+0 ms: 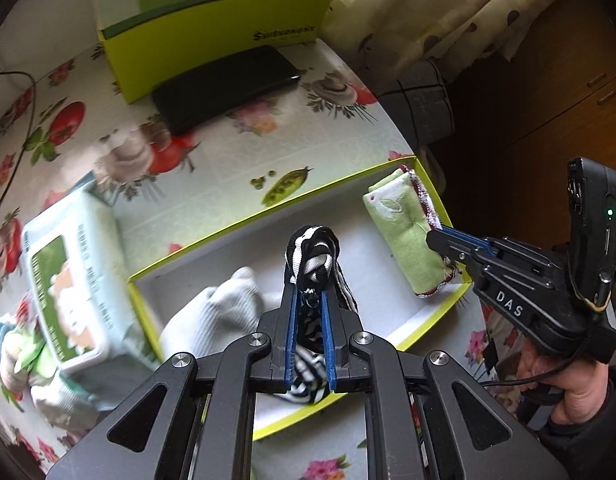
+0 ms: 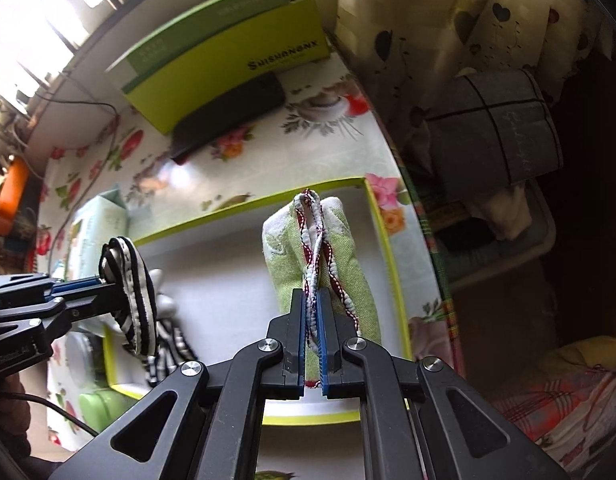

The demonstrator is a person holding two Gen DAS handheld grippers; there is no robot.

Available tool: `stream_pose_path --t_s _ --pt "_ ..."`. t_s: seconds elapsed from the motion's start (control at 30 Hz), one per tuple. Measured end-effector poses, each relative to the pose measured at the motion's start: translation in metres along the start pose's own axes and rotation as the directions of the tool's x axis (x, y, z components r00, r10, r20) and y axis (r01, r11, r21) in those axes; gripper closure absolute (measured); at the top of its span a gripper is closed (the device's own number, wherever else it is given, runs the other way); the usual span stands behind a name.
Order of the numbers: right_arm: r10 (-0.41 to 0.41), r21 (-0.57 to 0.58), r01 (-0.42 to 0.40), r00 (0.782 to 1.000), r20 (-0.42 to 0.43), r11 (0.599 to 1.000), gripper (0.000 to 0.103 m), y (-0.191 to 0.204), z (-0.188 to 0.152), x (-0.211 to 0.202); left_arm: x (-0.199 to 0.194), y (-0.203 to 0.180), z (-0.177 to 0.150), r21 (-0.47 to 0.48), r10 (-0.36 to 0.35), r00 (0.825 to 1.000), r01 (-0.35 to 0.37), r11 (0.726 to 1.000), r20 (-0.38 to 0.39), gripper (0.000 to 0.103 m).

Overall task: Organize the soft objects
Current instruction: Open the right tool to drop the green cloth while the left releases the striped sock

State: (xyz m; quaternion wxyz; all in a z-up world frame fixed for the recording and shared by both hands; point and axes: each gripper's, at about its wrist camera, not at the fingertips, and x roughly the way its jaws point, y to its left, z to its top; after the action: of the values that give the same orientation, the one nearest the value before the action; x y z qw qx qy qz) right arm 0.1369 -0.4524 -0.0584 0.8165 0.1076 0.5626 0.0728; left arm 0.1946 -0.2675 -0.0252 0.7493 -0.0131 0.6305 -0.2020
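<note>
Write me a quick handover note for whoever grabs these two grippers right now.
Left gripper: shut on the striped cloth, held over the tray.
Right gripper: shut on the green towel's red-and-white edging; the towel sits at the tray's right end.
White sock lies in the tray's left part.
Done: towel and sock are in the tray.
Left: set the striped cloth down in the tray, release both. Some soft items may remain outside.

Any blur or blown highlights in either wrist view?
Left wrist view: the pale wet-wipes pack and white knit glove are motion-smeared, while the black-and-white striped cloth stays sharp. Right wrist view: the window top left is blown out, and glare sits on the floral tablecloth.
</note>
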Motion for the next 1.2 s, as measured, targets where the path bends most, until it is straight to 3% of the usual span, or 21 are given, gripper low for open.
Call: stream_pose_path --t_s 0.17,0.23,0.3,0.53,0.7,1.2 --pt "-0.004 0.017 0.004 1.000 -0.006 1.000 0.094 -0.006 -0.001 0.002 0.018 -0.003 0.010 -0.002 -0.013 1.000 0.013 1.000 -0.016 0.091" --pt "-0.007 0.016 0.007 1.000 0.002 1.000 0.087 -0.005 -0.002 -0.001 0.025 -0.002 0.014 -0.004 -0.003 1.000 0.003 1.000 -0.020 0.091" --pt "0.003 0.014 -0.004 1.000 0.017 1.000 0.072 -0.004 -0.004 -0.007 0.030 0.000 0.016 -0.009 0.005 1.000 -0.005 1.000 -0.025 0.091" --pt "0.027 0.001 -0.027 0.999 0.036 1.000 0.065 0.008 -0.010 -0.017 0.042 0.008 0.017 -0.010 0.044 0.997 -0.044 0.999 -0.056 0.087" --pt "0.034 0.002 -0.035 0.999 0.035 0.999 0.062 0.014 -0.014 -0.020 0.031 0.013 0.015 -0.024 0.045 0.998 -0.046 0.999 -0.037 0.076" --pt "0.110 -0.042 -0.108 0.992 0.063 0.993 0.055 0.054 -0.028 -0.057 -0.043 0.020 -0.018 -0.045 0.065 0.995 -0.062 0.997 0.071 0.076"
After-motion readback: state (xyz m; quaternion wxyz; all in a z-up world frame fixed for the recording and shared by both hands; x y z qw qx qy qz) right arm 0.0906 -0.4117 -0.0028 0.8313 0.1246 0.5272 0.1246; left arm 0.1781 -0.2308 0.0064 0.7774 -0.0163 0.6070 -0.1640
